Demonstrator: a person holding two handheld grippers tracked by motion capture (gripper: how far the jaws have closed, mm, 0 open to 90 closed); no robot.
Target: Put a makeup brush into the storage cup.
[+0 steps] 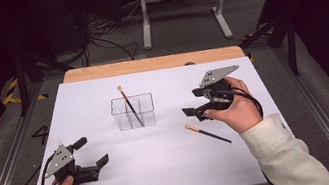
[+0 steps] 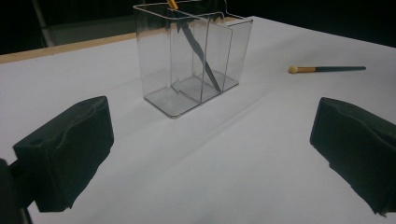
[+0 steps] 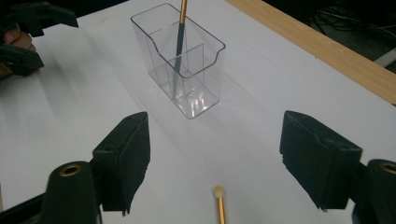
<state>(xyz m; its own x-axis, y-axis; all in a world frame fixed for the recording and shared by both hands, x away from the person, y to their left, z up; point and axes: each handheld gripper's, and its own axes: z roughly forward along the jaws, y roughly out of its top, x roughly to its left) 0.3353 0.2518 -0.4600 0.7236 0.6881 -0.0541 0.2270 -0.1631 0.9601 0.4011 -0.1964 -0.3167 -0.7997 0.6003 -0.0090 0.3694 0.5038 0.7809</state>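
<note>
Brush sorting, mid-run: one brush [image 1: 129, 107] already leans in the clear divided holder [image 1: 133, 112], and I have the second brush [image 1: 207, 133] lying flat on the white sheet [image 1: 166, 173], not yet picked up. By my reading, the step in hand is the approach to that second brush.

My right gripper [image 1: 195, 111] hovers released, jaws spread wide with nothing between them and touching nothing. From its own camera the brush [image 3: 219, 205] sits just below and between the jaws, pale tip pointing ahead toward the holder [image 3: 184, 60], which stands farther out in front. The standing brush [image 3: 180, 32] rises from one of the holder's compartments; which one I cannot tell for certain through the clear walls.

My left gripper [image 1: 95, 149] rests low near the sheet's near edge, also released and empty, jaws wide apart. Ahead of it stands the holder [image 2: 191, 60]; the loose brush [image 2: 327, 69] lies well off to its far right.

The next move, as I judge it, calls for lowering the right gripper over the handle, jaws straddling it crosswise, then closing gently, since a thin round handle could roll out of the pads.
</note>
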